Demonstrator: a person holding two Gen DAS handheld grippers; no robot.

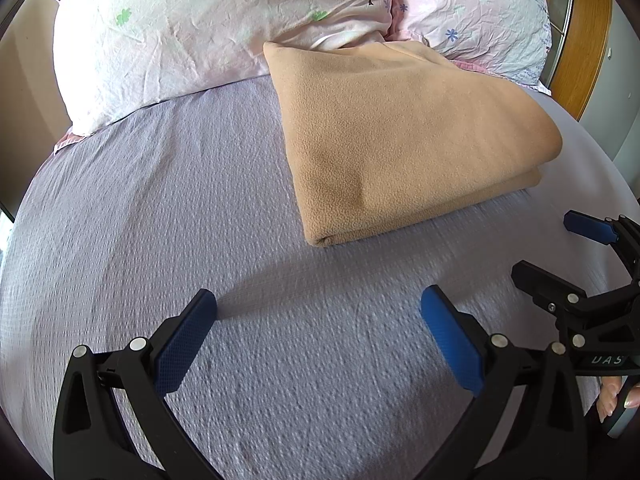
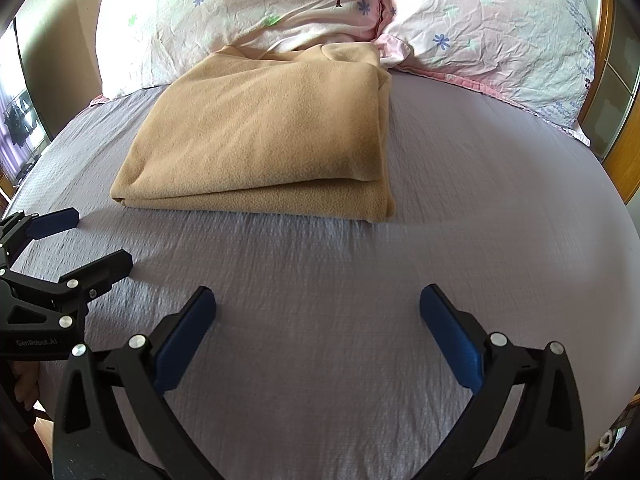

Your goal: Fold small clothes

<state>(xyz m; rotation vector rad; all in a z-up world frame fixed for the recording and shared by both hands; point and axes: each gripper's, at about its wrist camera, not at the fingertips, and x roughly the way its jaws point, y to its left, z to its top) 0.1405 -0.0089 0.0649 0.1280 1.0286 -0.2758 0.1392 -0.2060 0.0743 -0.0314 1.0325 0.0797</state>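
Cloth: tan fleece cloth, folded into a thick rectangle [image 1: 404, 136] [image 2: 264, 132], lies flat on the bed ahead of both sets of fingers, well apart from them.
Cloth axis: long axis runs from the near folded edge back toward the pillows; far end touches the pillows. Left view: it sits ahead and right of the fingers, near corner pointing at the camera. Right view: ahead and left, stacked layer edges facing the camera.
Writing: "GenRobot.AI" in pale letters on the left tool's black body in the right view; "UAS" partly readable on the right tool's body in the left view. Nothing legible on the cloth.
Left gripper: black two-finger gripper with blue textured pads [image 1: 318, 312] [image 2: 76, 236], fingers spread wide, nothing between them, over bare sheet. Contact with the sheet: can't tell.
Right gripper: same black-and-blue build [image 2: 318, 312] [image 1: 560, 248], fingers spread wide, holding nothing, just beside the left one.
Sheet: lilac-grey waffle-textured bed sheet [image 1: 168, 240] [image 2: 480, 208] under and around the cloth, lightly creased.
Pillows: two pale pink crinkled pillows with flower and tree prints [image 1: 180, 32] [image 2: 480, 28], side by side beyond the cloth.
Headboard: orange-brown wooden frame [image 1: 580, 52] past the right-hand pillow.
Hand: bare fingertips [image 1: 612, 398] on the right tool's handle, at the edge of the left view.
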